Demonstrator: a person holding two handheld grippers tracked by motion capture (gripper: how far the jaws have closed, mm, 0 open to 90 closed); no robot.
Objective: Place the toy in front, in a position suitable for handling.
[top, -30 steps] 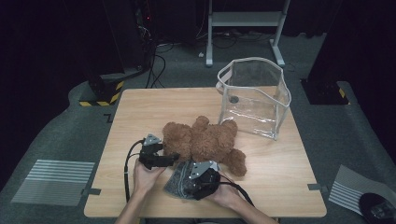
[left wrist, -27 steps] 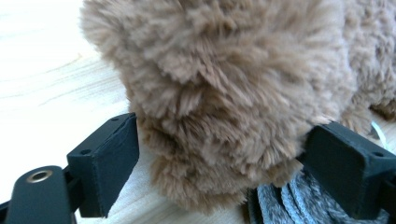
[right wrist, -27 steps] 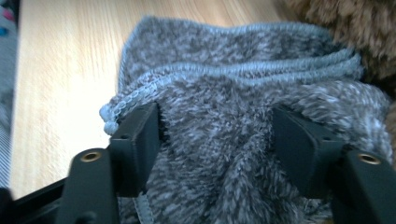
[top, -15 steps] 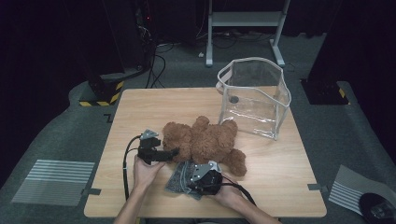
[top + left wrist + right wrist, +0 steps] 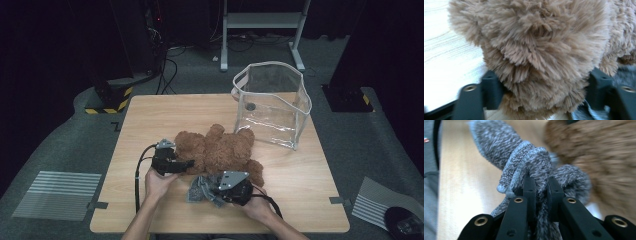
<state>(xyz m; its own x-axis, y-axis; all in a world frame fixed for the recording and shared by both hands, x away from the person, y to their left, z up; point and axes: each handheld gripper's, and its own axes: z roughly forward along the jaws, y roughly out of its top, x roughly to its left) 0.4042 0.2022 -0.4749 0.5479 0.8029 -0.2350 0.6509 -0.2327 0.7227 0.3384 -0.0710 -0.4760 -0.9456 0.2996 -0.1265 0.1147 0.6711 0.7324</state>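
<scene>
Right now the right gripper (image 5: 216,190) has just been closing and pinches the grey knit cloth (image 5: 524,157) tight between its jaws, near the front of the table (image 5: 150,110). The teddy bear (image 5: 220,150) lies just behind the cloth, stretched sideways across the table. The left gripper (image 5: 187,163) is at the bear's left end; its jaws have just been closing with brown fur between them, and seem to squeeze it.
</scene>
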